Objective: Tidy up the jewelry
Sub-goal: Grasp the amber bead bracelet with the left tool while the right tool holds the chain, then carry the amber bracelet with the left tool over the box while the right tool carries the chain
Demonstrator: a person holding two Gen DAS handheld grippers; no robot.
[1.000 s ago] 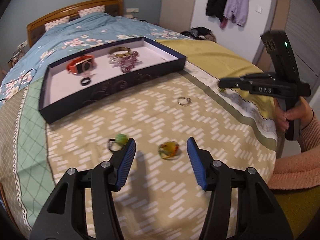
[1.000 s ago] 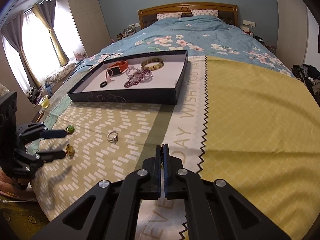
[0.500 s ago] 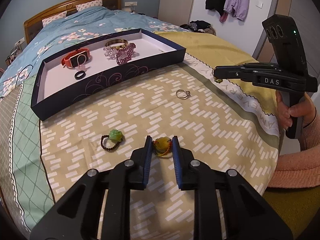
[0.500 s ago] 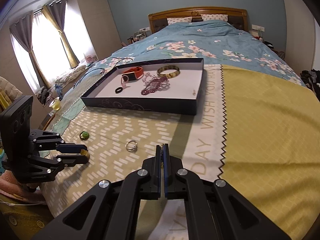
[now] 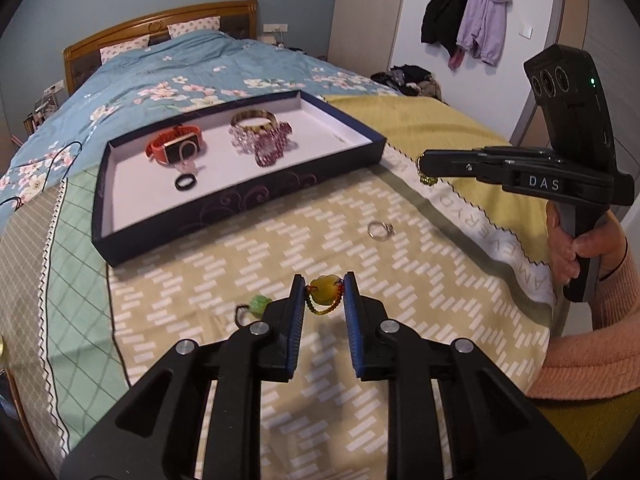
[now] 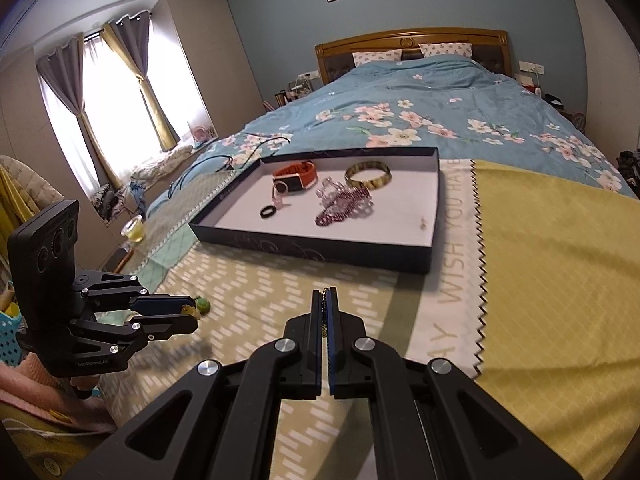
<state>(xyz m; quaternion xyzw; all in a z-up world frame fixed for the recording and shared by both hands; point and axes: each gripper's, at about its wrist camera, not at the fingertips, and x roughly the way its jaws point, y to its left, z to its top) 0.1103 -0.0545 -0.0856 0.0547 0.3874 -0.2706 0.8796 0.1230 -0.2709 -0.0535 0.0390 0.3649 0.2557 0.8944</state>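
My left gripper (image 5: 323, 282) is shut on a yellow stone bracelet (image 5: 325, 295), whose beaded cord hangs below the pads, just above the patterned bedspread. The same gripper (image 6: 191, 314) shows at the left of the right wrist view. My right gripper (image 6: 325, 295) is shut on a thin gold chain (image 5: 425, 171) that dangles from its tip. A green stone bracelet (image 5: 257, 304) lies beside the left fingers. A silver ring (image 5: 380, 231) lies further right. The dark blue tray (image 5: 240, 210) holds an orange watch (image 5: 173, 146), a bangle (image 5: 254, 120), purple beads (image 5: 269, 147) and a black ring (image 5: 186, 181).
The tray (image 6: 312, 251) lies across the bed, with a tiny earring (image 6: 423, 222) near its right wall. A hand in a pink sleeve (image 5: 592, 308) holds the right gripper at the bed's edge. A yellow cloth (image 6: 560, 264) covers the right side.
The left jaws closed from wide open onto the yellow stone bracelet and hold it off the bedspread. The right gripper rose a little with the chain.
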